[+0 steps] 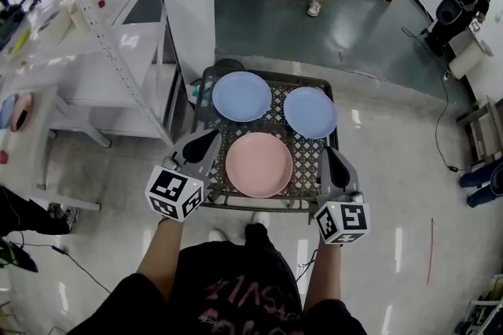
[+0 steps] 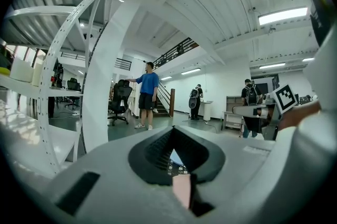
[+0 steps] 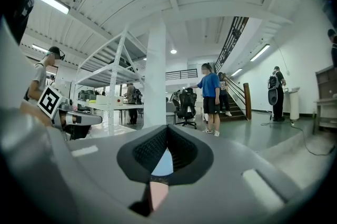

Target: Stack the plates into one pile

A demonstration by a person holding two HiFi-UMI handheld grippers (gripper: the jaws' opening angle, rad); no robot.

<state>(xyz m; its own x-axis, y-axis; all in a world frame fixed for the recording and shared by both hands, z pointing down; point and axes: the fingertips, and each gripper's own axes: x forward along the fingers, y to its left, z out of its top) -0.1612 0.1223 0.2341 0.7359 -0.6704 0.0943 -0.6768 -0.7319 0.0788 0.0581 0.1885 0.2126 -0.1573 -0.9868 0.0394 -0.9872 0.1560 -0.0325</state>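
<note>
Three round, shallow plates lie flat and separate on a dark wire-mesh surface (image 1: 273,121) with a raised rim: a pink plate (image 1: 258,164) nearest the person, a left blue plate (image 1: 241,96) behind it, and a right blue plate (image 1: 310,112) beside that, slightly smaller in the head view. All three are plain and matte, and none is stacked on another; the blue pair sit near each other, and the pink one's far edge comes close to both. The head view alone shows this layout, with the left hand-held gripper (image 1: 206,140) at the surface's near-left edge and the right hand-held gripper (image 1: 331,155) at its near-right edge, both beside the pink plate and touching no plate. The left gripper view shows the left hand-held gripper (image 2: 171,138) with its jaws together on nothing, only a sliver of pink, mesh and blue showing through the notch in the pads; the right gripper view shows the right hand-held gripper (image 3: 166,136) likewise shut and empty, with blue above pink in its notch. Which blue plate each sliver belongs to cannot be told. Both gripper views also show the room beyond: a person in a blue shirt (image 2: 148,92) standing by an office chair (image 2: 120,103) and a staircase (image 3: 237,97), where the head view shows only that person's legs
</note>
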